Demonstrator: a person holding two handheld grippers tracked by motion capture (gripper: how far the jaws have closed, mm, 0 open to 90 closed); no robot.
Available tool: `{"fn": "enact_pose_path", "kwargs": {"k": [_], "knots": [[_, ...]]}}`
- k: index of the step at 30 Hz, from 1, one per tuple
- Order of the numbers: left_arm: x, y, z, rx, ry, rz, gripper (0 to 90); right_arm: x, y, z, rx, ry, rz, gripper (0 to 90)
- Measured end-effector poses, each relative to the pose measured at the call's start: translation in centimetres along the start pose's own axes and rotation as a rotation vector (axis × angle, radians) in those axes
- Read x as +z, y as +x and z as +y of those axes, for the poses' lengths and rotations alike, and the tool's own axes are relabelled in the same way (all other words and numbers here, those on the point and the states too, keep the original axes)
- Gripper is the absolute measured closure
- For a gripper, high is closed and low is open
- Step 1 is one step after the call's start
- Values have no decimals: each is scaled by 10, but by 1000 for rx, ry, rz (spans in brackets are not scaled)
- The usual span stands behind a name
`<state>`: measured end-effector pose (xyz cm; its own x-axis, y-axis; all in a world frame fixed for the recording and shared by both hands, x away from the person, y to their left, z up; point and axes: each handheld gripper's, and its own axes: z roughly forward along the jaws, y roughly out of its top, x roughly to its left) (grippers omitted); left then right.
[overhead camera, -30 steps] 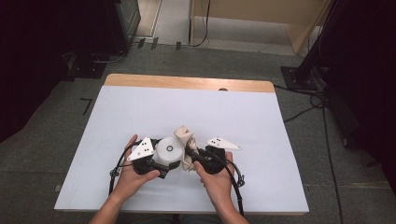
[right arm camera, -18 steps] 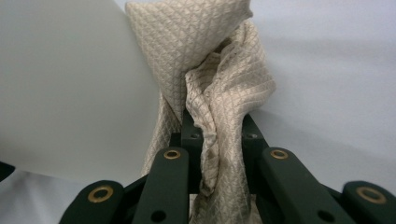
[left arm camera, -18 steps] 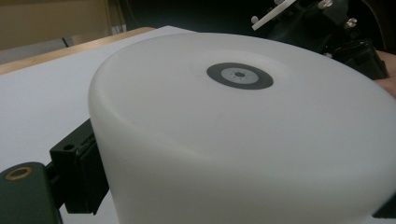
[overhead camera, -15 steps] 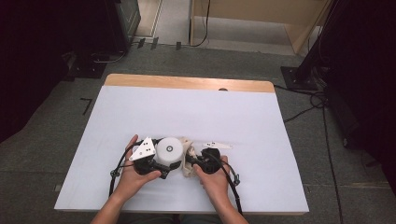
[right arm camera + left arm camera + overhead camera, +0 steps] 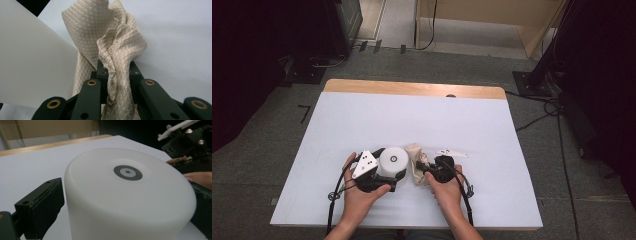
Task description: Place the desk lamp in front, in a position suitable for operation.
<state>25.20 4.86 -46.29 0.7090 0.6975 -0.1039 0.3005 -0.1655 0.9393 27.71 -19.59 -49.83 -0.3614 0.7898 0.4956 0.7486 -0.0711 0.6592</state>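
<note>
A white bowl stands upside down on the white table, near the front edge; a grey ring marks its base. My left gripper is shut on the bowl, one jaw on each side of its wall. Just right of the bowl hangs a beige quilted cloth, bunched and reaching the table. In the right gripper view, my right gripper is shut on this cloth, with the bowl's wall close at its left. The right gripper sits low beside the bowl.
A wooden strip runs along the table's far edge. Dark stands and cables lie on the floor at the right. The far half of the white table surface lies bare.
My right gripper has come down with the cloth, which now bunches low beside the bowl. The left gripper and bowl have shifted slightly.
</note>
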Motion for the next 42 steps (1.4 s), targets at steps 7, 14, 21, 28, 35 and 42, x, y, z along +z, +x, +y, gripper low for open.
{"fn": "enact_pose_path", "kwargs": {"k": [7, 14, 21, 28, 35, 42], "knots": [[6, -21, -4, -3, -11, 133, 0, 0, 1, -1, -6, -5, -1, 783], [6, -15, -4, 16, -13, 116, 78, 0, 1, -1, -9, -5, -3, 783], [6, 4, 1, 79, 15, 1, 84, -4, 1, 2, 0, -22, -1, 783], [5, 27, 8, 152, 24, -217, 85, -11, 0, 7, -5, -46, -2, 784], [9, 44, 6, 191, 39, -409, 84, -14, 0, 9, 2, -60, 4, 784], [11, 45, 5, 200, 33, -427, 83, -16, 4, 10, 2, -73, 18, 784]]}}
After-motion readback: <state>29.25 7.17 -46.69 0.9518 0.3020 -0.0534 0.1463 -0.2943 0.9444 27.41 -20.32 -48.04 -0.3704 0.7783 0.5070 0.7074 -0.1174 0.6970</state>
